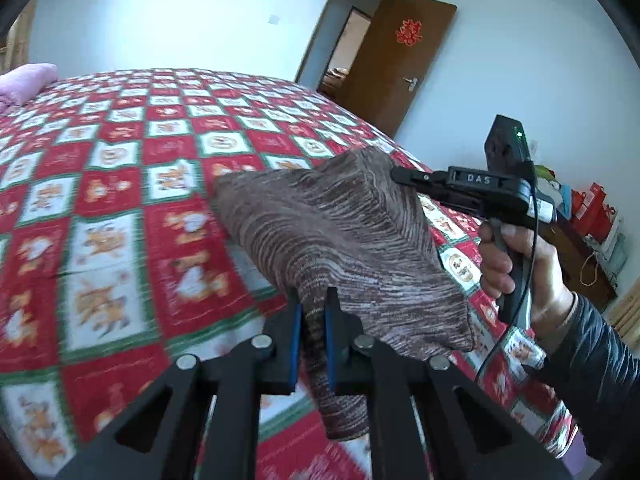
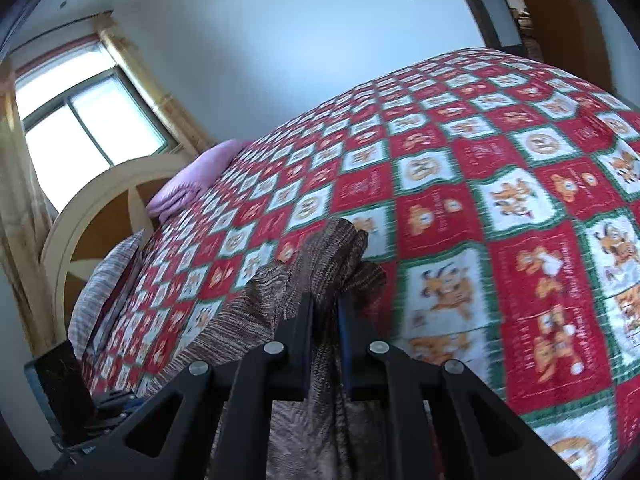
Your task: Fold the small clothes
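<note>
A small brown striped knit garment [image 1: 332, 232] is held up above a bed with a red, white and green checked quilt [image 1: 100, 208]. My left gripper [image 1: 313, 300] is shut on one edge of the garment. My right gripper [image 1: 396, 174], seen in the left wrist view with the hand holding it, is shut on another corner, so the cloth is stretched between the two. In the right wrist view my right gripper [image 2: 325, 304] pinches the bunched garment [image 2: 320, 256], and the rest of the cloth hangs down below it.
A folded pink cloth [image 1: 28, 84] lies at the head of the bed, next to a striped pillow [image 2: 104, 280] and a round headboard [image 2: 100, 196]. An open brown door [image 1: 396, 60] is beyond the bed. Red bags [image 1: 592, 212] stand on a cabinet at right.
</note>
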Demonstrator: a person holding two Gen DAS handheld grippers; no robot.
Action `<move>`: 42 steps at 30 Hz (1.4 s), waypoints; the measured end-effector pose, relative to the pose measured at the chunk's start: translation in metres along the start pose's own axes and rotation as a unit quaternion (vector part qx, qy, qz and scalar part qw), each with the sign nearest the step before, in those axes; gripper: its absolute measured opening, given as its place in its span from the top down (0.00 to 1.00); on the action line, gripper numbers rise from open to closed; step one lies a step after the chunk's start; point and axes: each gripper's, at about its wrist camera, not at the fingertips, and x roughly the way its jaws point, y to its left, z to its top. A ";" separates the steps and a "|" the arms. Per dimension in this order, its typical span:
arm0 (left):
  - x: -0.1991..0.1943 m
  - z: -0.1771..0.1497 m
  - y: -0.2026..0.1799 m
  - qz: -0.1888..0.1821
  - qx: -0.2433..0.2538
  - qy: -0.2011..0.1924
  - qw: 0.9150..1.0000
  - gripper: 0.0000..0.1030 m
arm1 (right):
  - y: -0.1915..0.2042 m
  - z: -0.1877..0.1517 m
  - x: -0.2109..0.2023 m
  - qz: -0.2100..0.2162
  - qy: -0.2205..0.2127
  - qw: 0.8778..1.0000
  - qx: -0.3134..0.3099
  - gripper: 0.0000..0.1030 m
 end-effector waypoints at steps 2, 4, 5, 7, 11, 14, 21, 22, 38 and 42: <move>-0.014 -0.004 0.007 0.009 -0.004 -0.006 1.000 0.91 | 0.016 -0.003 0.004 0.010 0.006 1.000 -0.008 0.90; -0.030 -0.009 0.014 0.024 -0.004 -0.012 1.000 0.91 | 0.035 -0.006 0.011 0.021 0.011 1.000 -0.019 0.90; -0.039 -0.011 0.017 0.031 -0.005 -0.016 0.999 0.91 | 0.044 -0.007 0.014 0.028 0.014 0.999 -0.024 0.90; -0.054 -0.014 0.025 0.040 -0.009 -0.025 0.999 0.91 | 0.068 -0.011 0.024 0.045 0.022 0.998 -0.038 0.90; -0.088 -0.022 0.044 0.069 -0.019 -0.045 0.996 0.91 | 0.108 -0.019 0.045 0.074 0.037 0.995 -0.058 0.90; -0.107 -0.029 0.059 0.091 -0.029 -0.052 0.994 0.91 | 0.138 -0.026 0.064 0.099 0.048 0.992 -0.067 0.90; -0.143 -0.058 0.088 0.132 -0.057 -0.061 0.988 0.91 | 0.196 -0.049 0.111 0.142 0.082 0.983 -0.082 0.90; -0.145 -0.063 0.090 0.137 -0.059 -0.060 0.987 0.91 | 0.204 -0.053 0.119 0.146 0.089 0.981 -0.086 0.90; -0.156 -0.122 0.106 0.185 -0.081 -0.031 0.979 0.83 | 0.232 -0.089 0.186 0.135 0.146 0.976 -0.091 0.90; -0.155 -0.107 0.107 0.194 -0.084 -0.059 0.976 0.63 | 0.219 -0.094 0.199 0.111 0.160 0.977 -0.086 0.90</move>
